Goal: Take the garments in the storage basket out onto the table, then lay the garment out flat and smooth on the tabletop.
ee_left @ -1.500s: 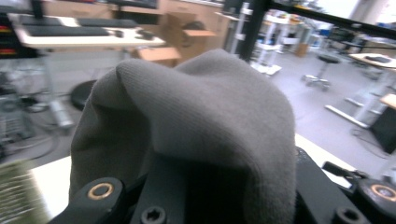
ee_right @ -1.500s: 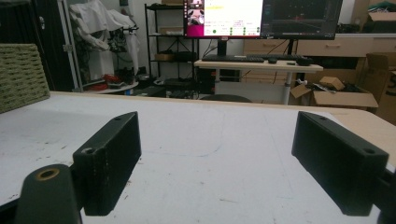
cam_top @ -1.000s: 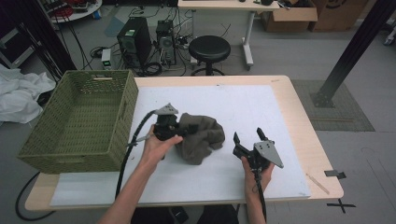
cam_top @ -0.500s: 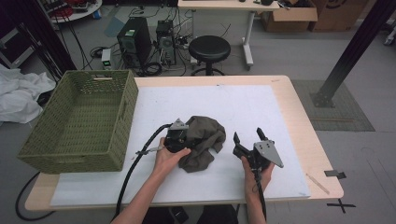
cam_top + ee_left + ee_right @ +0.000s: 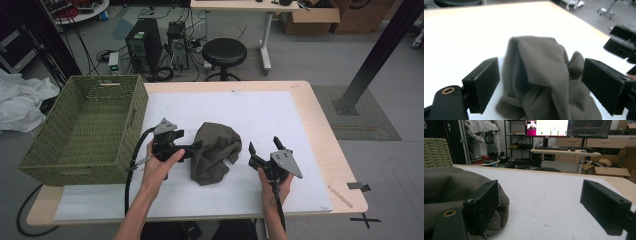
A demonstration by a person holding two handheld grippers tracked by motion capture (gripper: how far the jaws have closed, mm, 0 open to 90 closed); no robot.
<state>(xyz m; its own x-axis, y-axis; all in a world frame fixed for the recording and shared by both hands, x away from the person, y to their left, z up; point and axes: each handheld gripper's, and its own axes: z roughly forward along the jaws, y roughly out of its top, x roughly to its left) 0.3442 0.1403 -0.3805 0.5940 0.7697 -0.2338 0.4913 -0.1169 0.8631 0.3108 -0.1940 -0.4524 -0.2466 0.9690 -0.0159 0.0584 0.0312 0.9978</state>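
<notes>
The cloth (image 5: 216,152), a crumpled olive-brown piece, lies in the centre of the high view on the white mat (image 5: 280,115), which covers the wooden table (image 5: 325,115).

**Left gripper.** The left gripper (image 5: 196,146) sits at centre left of the high view, its tips at the cloth's left edge. In the left gripper view the jaws stand wide open, one on each side of the cloth (image 5: 544,80), and grip nothing.

**Right gripper.** The right gripper (image 5: 262,148) rests just right of the cloth in the lower centre of the high view. Its jaws are spread wide and hold nothing. In the right gripper view the cloth (image 5: 451,190) lies beside and behind the left-hand jaw, not between the two.

**Risks**
- If the left jaws close at this depth they may catch only the top fold. The cloth would then slip out on lifting.
- If the jaws close low, the lower pad may scrape or snag the mat.
- The green basket (image 5: 85,127) at the left of the high view stands near the left forearm. A wide swing could knock it.

**Change from the earlier frames**
- The left gripper has moved from above the cloth's upper left edge to its left side.
- The cloth's outline has shifted slightly and now stands taller.
- The right gripper has stayed in place.
</notes>
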